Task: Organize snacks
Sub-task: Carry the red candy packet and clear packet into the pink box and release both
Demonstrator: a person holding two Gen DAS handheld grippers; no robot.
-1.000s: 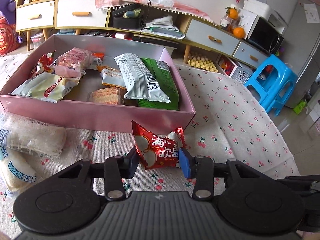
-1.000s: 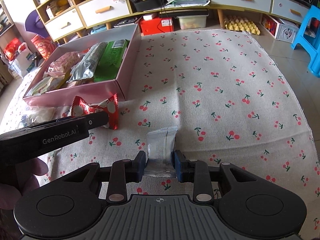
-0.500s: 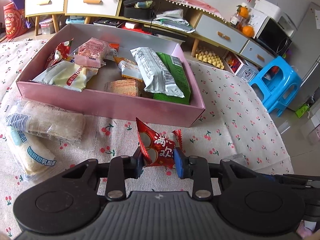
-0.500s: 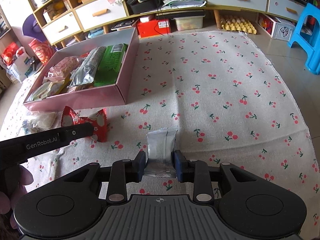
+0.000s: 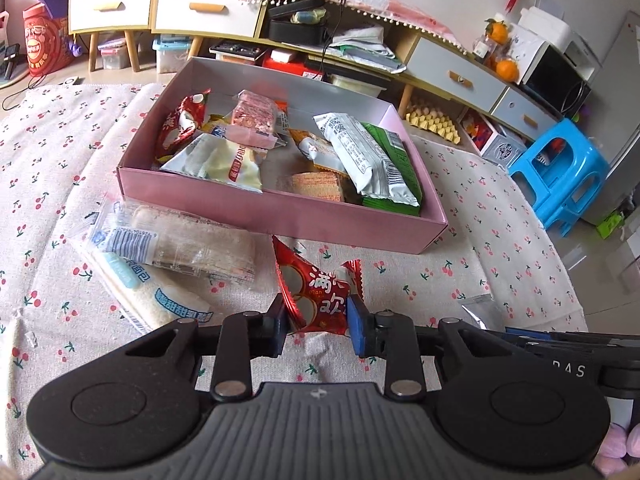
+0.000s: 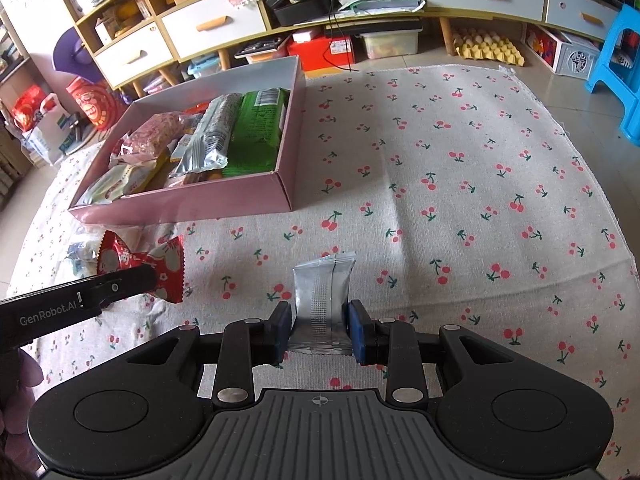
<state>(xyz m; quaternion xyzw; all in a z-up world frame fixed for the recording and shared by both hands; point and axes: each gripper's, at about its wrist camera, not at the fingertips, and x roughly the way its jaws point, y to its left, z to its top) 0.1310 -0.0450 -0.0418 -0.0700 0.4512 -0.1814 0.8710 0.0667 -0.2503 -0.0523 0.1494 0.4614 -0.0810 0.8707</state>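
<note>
My left gripper (image 5: 318, 326) is shut on a red snack packet (image 5: 316, 288) and holds it above the cherry-print cloth, in front of the pink box (image 5: 280, 212). The box holds several snack packets, among them a silver one (image 5: 360, 156) and a green one (image 5: 394, 168). My right gripper (image 6: 319, 334) is shut on a silver packet (image 6: 322, 296), lifted off the cloth to the right of the box (image 6: 188, 204). The left gripper and its red packet (image 6: 140, 264) show at the left of the right wrist view.
Two clear-wrapped bread packs (image 5: 172, 248) lie on the cloth left of the red packet. The cherry-print cloth (image 6: 460, 184) spreads right of the box. Low cabinets with drawers (image 5: 192, 12) stand behind. A blue stool (image 5: 560, 172) stands at the right.
Both grippers have risen and pulled back from the box, each still holding its packet. The left gripper's jaws closed tighter on the red packet.
</note>
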